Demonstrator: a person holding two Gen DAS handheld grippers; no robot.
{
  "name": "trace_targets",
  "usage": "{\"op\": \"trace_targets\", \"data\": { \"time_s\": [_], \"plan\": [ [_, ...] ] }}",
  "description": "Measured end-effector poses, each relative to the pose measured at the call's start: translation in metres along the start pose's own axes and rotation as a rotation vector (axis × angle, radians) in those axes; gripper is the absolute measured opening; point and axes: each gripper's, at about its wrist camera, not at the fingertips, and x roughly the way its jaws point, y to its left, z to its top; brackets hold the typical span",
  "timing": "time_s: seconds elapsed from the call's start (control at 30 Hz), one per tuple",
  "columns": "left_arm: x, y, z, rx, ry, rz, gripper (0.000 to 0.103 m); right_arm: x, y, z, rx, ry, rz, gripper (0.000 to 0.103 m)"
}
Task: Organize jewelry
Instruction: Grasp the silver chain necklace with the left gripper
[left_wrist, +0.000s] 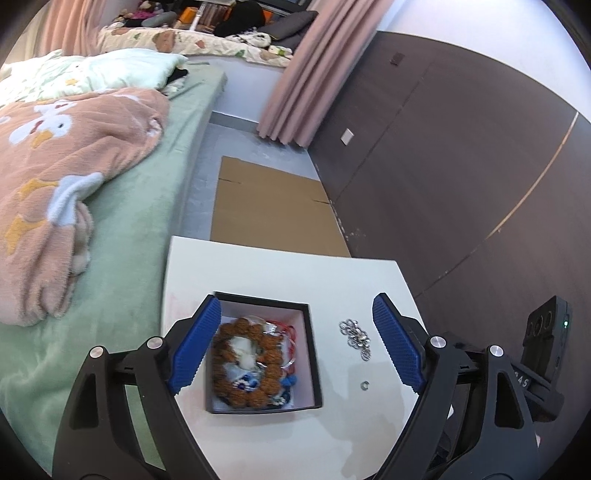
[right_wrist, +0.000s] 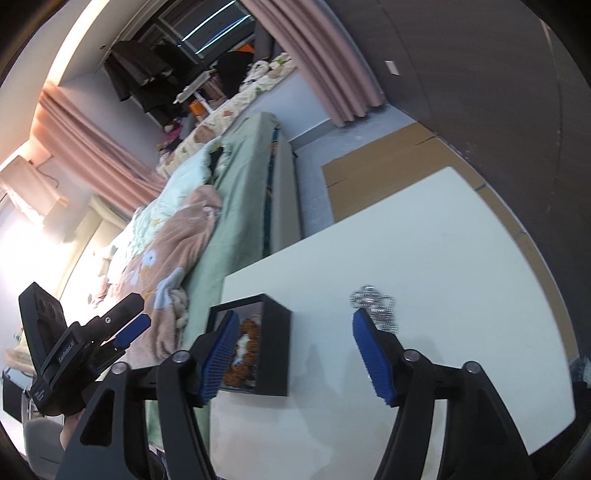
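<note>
A black open box (left_wrist: 313, 354) stands on the white table (left_wrist: 280, 273). It holds a brown bead bracelet (left_wrist: 243, 362) and red and blue jewelry. A silver chain (left_wrist: 355, 336) lies on the table right of the box, with a small silver ring (left_wrist: 365, 385) nearer me. My left gripper (left_wrist: 295, 347) is open and empty above the box and chain. My right gripper (right_wrist: 295, 354) is open and empty, above the table between the box (right_wrist: 273, 343) and the chain (right_wrist: 375, 304). The left gripper (right_wrist: 125, 332) also shows at the left of the right wrist view.
A bed with a green sheet (left_wrist: 122, 229) and a pink blanket (left_wrist: 55, 177) lies left of the table. Flat cardboard (left_wrist: 273, 206) covers the floor beyond it. A dark panelled wall (left_wrist: 461, 166) runs along the right. Pink curtains (left_wrist: 303, 81) hang at the back.
</note>
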Motion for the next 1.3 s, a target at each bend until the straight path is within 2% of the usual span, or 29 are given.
{"op": "trace_targets", "data": {
  "time_s": [0.1, 0.2, 0.47, 0.77, 0.8, 0.97, 1.07, 1.17, 1.3],
  "plan": [
    [0.01, -0.012, -0.003, 0.019, 0.016, -0.006, 0.084, -0.008, -0.016, 0.004, 0.022, -0.003, -0.032, 0.083],
    [0.02, -0.026, -0.007, 0.043, 0.032, -0.011, 0.091, -0.011, -0.03, 0.009, 0.052, 0.002, -0.056, 0.096],
    [0.051, -0.057, -0.015, 0.096, 0.098, -0.036, 0.092, -0.014, -0.065, 0.017, 0.117, 0.037, -0.12, 0.096],
    [0.083, -0.089, -0.025, 0.155, 0.15, -0.059, 0.092, -0.02, -0.087, 0.028, 0.115, 0.051, -0.171, 0.095],
    [0.087, -0.092, -0.026, 0.164, 0.157, -0.06, 0.091, -0.02, -0.09, 0.029, 0.117, 0.055, -0.173, 0.095],
    [0.114, -0.104, -0.035, 0.176, 0.223, -0.058, 0.068, -0.025, -0.107, 0.037, 0.13, 0.049, -0.192, 0.095],
    [0.132, -0.109, -0.04, 0.19, 0.262, -0.045, 0.058, -0.027, -0.117, 0.042, 0.152, 0.036, -0.194, 0.095],
    [0.149, -0.113, -0.045, 0.21, 0.297, -0.026, 0.051, -0.028, -0.124, 0.047, 0.166, 0.028, -0.2, 0.095],
    [0.169, -0.114, -0.051, 0.222, 0.335, 0.011, 0.049, -0.028, -0.128, 0.052, 0.164, 0.023, -0.215, 0.095]
  ]
}}
